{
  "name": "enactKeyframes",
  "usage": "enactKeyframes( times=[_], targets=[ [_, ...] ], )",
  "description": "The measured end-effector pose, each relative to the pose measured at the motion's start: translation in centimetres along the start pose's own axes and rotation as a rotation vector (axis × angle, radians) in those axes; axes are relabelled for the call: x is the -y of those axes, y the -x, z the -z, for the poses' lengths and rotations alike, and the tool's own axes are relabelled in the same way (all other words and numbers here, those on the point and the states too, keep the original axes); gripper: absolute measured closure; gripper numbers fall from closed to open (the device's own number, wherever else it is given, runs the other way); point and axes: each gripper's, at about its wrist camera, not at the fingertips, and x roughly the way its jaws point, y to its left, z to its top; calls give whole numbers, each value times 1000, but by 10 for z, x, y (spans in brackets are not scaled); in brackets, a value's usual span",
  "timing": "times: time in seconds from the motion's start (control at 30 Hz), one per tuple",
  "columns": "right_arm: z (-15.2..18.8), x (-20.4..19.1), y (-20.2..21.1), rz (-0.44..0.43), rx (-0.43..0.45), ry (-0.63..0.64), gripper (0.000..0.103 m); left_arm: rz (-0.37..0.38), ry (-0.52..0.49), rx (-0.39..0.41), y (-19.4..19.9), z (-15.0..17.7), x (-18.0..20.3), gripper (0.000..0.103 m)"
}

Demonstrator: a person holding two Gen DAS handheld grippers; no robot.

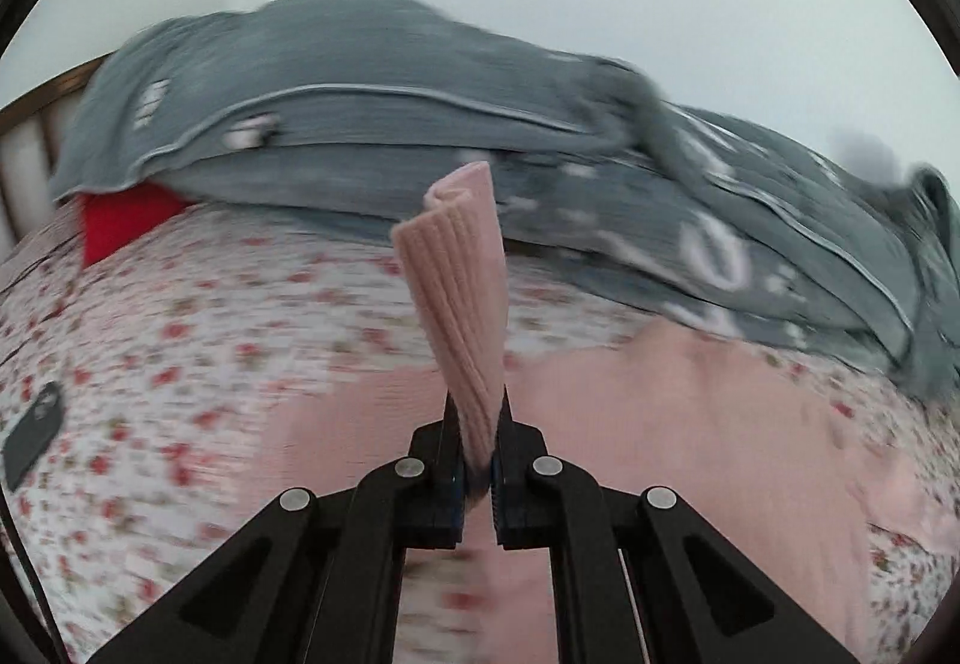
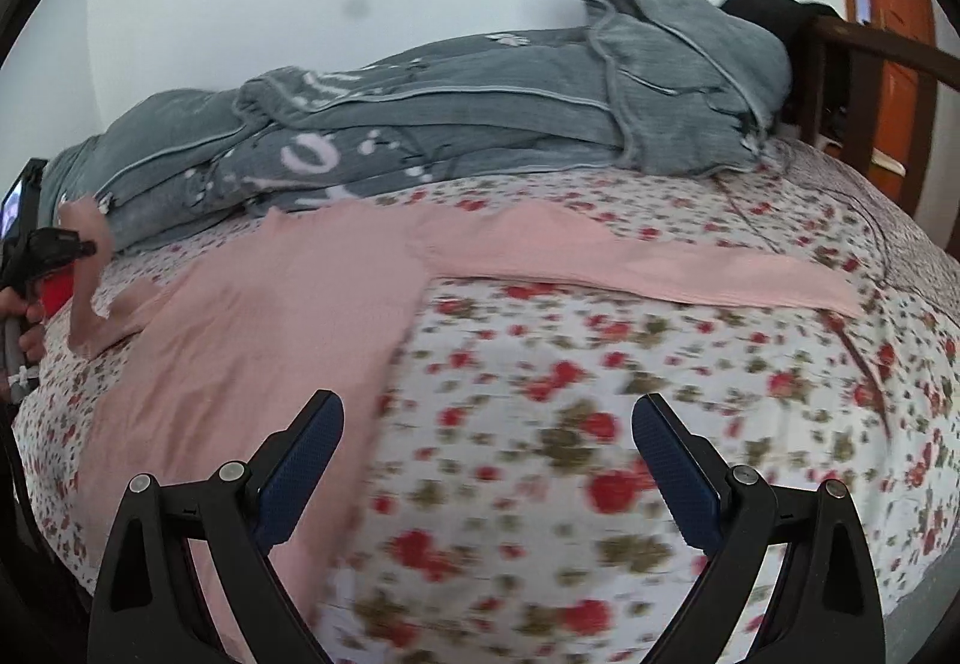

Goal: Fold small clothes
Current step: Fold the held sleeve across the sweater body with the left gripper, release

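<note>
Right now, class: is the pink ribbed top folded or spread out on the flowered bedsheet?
Mostly spread: pink ribbed top lies flat, one sleeve out sideways; left gripper lifts the other sleeve.

- The pink garment is a thin, ribbed, long-sleeved top in pale pink, lying mostly flat with its body spread out.
- One sleeve stretches out flat and straight, away from the body.
- The other sleeve is lifted off the surface, standing up with its cuff end curled over at the top; its ribbing runs lengthwise.
- The raised sleeve is pinched at its lower part.
</note>
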Motion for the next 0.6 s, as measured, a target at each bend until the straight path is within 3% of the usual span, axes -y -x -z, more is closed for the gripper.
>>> enactKeyframes(
  times=[0.37,0.47,0.6],
  targets=[
    [1,84,-9,111,-12,-43,7,211,-132,-145,-41,50,190,96],
    [2,108,-19,131,-26,-89,7,253,-196,-175,-47,74,224,96],
    [1,136,-29,157,-23,-152,7,345,-257,-210,-54,95,242,96]
  ],
)
